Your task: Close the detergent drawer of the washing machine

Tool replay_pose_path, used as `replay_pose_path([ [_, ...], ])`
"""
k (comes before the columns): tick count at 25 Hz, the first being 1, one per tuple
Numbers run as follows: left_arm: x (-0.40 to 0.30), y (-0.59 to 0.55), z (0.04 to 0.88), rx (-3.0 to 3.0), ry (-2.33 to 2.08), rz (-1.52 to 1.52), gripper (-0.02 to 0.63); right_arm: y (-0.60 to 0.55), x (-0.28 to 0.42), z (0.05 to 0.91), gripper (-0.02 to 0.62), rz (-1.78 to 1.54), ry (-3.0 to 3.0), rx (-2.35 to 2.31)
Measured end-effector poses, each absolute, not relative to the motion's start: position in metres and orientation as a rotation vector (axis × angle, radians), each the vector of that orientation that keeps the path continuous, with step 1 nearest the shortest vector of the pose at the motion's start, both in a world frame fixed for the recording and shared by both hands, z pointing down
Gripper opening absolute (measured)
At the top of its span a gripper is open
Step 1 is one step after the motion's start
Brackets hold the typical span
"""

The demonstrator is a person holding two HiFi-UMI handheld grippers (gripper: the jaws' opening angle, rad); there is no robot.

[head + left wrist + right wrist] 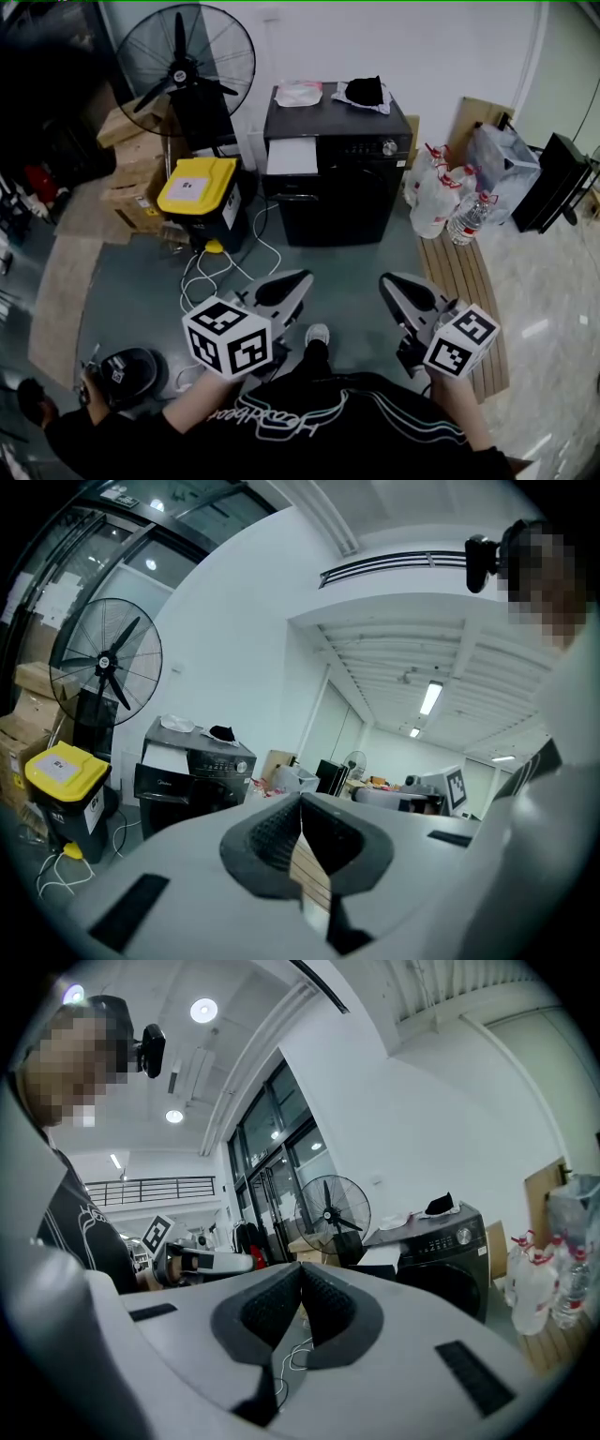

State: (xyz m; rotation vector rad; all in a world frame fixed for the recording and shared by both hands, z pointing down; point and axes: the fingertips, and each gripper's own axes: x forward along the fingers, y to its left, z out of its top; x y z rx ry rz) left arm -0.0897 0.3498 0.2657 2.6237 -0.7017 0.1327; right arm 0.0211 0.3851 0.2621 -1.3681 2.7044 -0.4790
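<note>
The black washing machine (337,178) stands against the far wall, about a metre ahead of me. Its detergent drawer (292,156) is pulled out at the top left and shows white from above. My left gripper (302,277) and right gripper (386,278) are held low in front of my body, well short of the machine. Both are shut with nothing between the pads. In the left gripper view the machine (192,771) and drawer (164,758) sit far off, left of the jaw tips (302,803). In the right gripper view the machine (439,1251) lies right of the tips (300,1267).
A yellow-lidded bin (199,187), a standing fan (185,58) and cardboard boxes (131,159) crowd the machine's left. White cables (220,267) trail on the floor. Bags with bottles (441,197) and a slatted wooden bench (464,281) are on the right. A black cloth (364,91) lies on the machine.
</note>
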Motion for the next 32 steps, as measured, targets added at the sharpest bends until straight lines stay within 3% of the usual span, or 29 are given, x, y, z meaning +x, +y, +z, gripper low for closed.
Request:
replay_pose_path([
  [32,-0.073,-0.003,0.389,2.394,-0.785,0.278,0.025,0.046,0.066,0.363,0.028,-0.896,2.665,-1.443],
])
